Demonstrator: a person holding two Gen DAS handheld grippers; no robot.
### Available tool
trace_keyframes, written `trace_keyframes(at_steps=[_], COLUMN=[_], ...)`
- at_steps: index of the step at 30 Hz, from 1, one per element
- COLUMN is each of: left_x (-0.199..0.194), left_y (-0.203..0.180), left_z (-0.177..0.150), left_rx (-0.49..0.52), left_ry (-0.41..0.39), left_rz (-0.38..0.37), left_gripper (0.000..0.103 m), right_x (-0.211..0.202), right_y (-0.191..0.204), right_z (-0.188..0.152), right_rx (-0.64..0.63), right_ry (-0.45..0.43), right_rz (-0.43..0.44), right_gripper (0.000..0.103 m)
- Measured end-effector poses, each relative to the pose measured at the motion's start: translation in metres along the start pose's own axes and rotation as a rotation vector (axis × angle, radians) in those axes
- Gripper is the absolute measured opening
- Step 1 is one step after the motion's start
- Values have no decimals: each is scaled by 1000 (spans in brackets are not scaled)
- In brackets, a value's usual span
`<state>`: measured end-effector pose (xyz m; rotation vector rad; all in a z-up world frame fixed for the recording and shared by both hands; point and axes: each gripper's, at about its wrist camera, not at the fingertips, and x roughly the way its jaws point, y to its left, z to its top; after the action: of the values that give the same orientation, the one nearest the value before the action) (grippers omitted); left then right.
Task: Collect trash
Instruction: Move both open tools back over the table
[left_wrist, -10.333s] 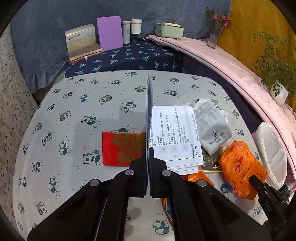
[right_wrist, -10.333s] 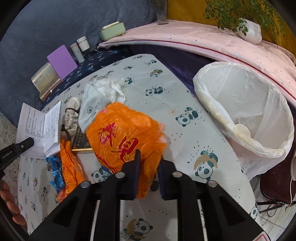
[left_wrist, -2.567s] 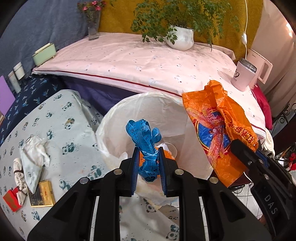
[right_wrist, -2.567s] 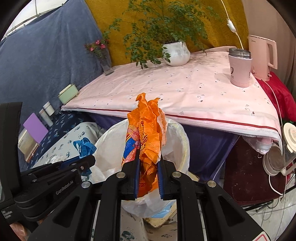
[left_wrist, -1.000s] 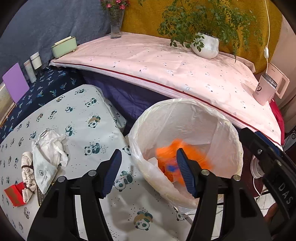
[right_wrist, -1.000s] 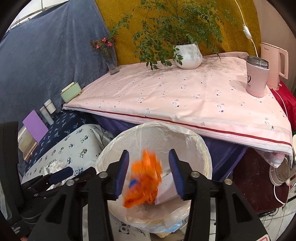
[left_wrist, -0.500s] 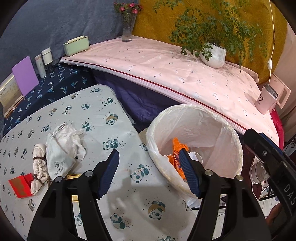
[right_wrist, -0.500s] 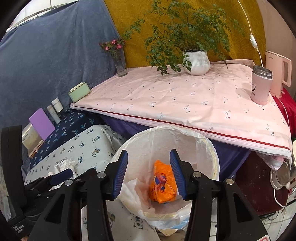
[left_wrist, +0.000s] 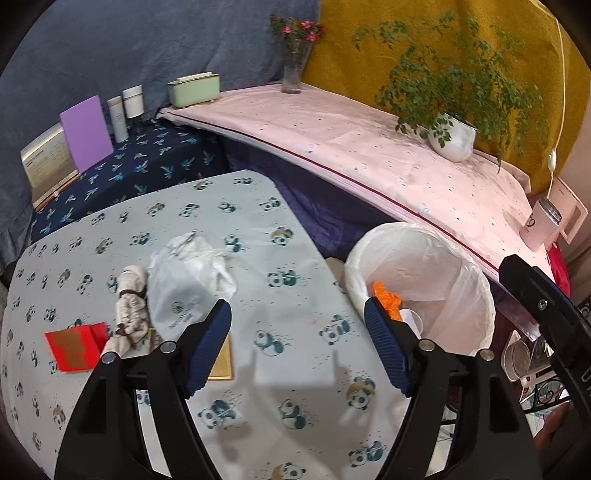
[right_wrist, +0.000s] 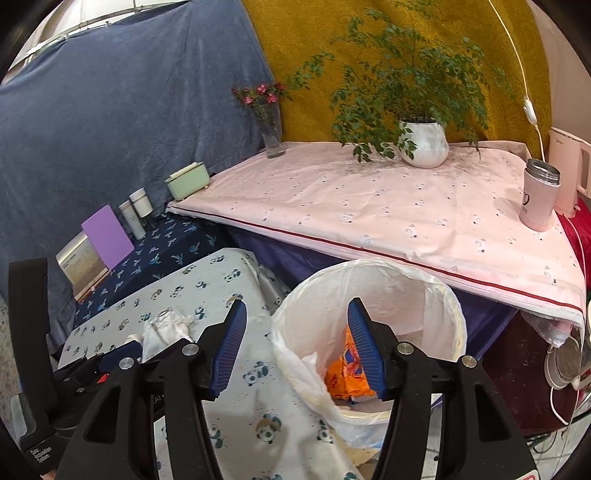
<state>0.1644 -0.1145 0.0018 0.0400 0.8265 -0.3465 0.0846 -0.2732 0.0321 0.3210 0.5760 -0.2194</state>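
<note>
Sitting in the white plastic-lined trash bin (left_wrist: 421, 266) at the right of the frame is the crumpled orange plastic bag (right_wrist: 345, 373). Both the left gripper (left_wrist: 297, 343) and the right gripper (right_wrist: 295, 341) are spread wide and hold nothing. At middle left, on the panda tablecloth (left_wrist: 295, 398), a white cloth pouch (left_wrist: 181, 291), a red envelope (left_wrist: 74, 345) and a knotted beige rag (left_wrist: 129, 310) are not yet picked up.

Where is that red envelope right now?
In the left wrist view, the red envelope lies flat on the panda tablecloth at the far left, next to the tied cloth roll, far from the bin.
</note>
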Motion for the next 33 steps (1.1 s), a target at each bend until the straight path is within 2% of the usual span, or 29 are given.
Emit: trace_keyframes(at_steps=[9, 16, 24, 33], left_x=[-19, -29, -32, -26], left_y=[57, 109, 169, 207], left_z=[-14, -31, -59, -77], left_rx=[-89, -176, -272, -303], left_ry=[-13, -13, 21, 48], left_rz=[71, 154, 255, 322], left_gripper=[79, 88, 88, 88], right_x=[-3, -2, 6, 24], right_y=[46, 83, 118, 151], right_z=[-10, -26, -45, -65], right_rx=[-62, -107, -159, -205], right_ry=[19, 50, 94, 148], right_rz=[57, 103, 144, 177], right_gripper=[56, 56, 56, 56])
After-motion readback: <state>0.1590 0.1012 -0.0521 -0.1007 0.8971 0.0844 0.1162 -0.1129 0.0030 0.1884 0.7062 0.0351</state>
